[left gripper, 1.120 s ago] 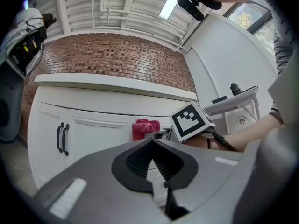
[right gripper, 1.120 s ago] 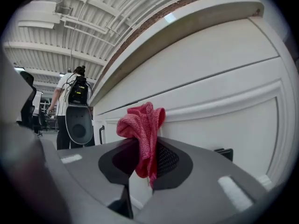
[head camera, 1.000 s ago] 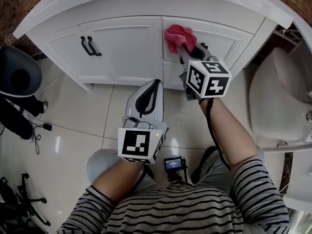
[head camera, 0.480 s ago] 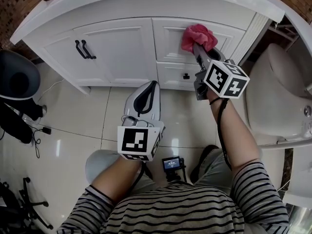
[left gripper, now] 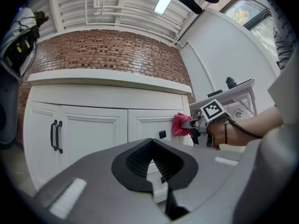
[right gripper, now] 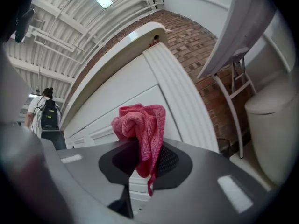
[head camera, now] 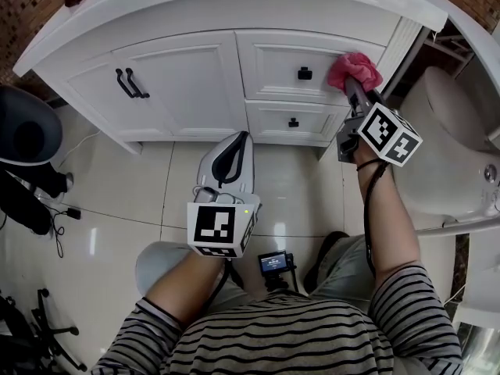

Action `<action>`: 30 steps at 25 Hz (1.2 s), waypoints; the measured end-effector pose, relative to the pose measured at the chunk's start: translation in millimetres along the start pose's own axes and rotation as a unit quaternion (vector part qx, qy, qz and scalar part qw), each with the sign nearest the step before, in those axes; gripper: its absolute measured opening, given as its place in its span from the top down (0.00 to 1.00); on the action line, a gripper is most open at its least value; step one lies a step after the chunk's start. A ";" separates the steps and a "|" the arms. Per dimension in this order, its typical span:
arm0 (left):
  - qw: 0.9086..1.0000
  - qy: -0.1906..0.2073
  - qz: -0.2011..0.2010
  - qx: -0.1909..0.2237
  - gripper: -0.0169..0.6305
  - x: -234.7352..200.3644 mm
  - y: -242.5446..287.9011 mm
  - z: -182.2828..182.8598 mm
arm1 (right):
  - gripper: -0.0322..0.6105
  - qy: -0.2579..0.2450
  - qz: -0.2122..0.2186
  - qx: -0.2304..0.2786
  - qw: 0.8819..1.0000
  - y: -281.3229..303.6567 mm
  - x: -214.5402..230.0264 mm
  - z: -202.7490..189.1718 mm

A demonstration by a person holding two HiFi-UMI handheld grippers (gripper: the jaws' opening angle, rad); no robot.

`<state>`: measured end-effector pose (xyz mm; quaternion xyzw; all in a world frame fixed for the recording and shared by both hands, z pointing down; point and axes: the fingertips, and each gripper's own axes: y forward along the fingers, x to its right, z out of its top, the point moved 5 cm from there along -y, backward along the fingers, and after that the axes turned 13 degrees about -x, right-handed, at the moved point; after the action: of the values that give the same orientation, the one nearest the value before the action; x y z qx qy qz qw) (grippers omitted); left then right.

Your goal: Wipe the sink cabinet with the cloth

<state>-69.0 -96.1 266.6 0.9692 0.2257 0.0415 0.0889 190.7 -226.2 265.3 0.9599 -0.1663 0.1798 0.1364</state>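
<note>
A bunched pink cloth (head camera: 355, 69) presses against the right end of the white sink cabinet (head camera: 203, 76), at the top drawer's right edge beside the fluted corner post. My right gripper (head camera: 356, 92) is shut on the cloth (right gripper: 140, 134), which also shows in the left gripper view (left gripper: 180, 124). Two black knobs (head camera: 304, 73) mark the drawers, and black bar handles (head camera: 128, 83) mark the doors. My left gripper (head camera: 231, 155) is held low over the floor, away from the cabinet, jaws shut and empty (left gripper: 156, 171).
A white toilet (head camera: 449, 155) stands close on the right. A dark bin (head camera: 27, 135) and cables lie at the left on the glossy tiled floor (head camera: 117, 201). A person with a backpack (right gripper: 46, 113) shows far off in the right gripper view.
My right gripper has carried the cloth rightward along the top drawer, from near its left end to the right corner. The left gripper has stayed still.
</note>
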 end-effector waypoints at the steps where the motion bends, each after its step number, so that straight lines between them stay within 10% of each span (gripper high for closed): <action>1: 1.000 0.000 0.000 0.000 0.99 0.5 -0.3 0.1 | 0.84 -0.006 -0.010 0.000 1.000 -5.9 8.2 0.1; 8: 1.000 -0.010 0.002 0.007 0.99 -3.6 -8.5 3.6 | 0.84 0.007 -0.075 0.006 0.997 -47.9 41.8 -7.1; 20: 1.000 -0.015 0.005 0.018 0.99 -9.6 -11.2 9.0 | 0.84 -0.114 0.137 -0.123 0.976 74.0 -127.6 -121.0; 30: 1.000 -0.020 0.004 0.014 0.99 -16.6 -6.4 8.3 | 0.84 -0.119 0.077 -0.123 0.982 99.6 -94.2 -118.6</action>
<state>-85.6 -99.2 256.5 0.9720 0.2205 0.0197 0.0791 35.6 -252.9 355.2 0.9346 -0.2756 0.0528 0.2186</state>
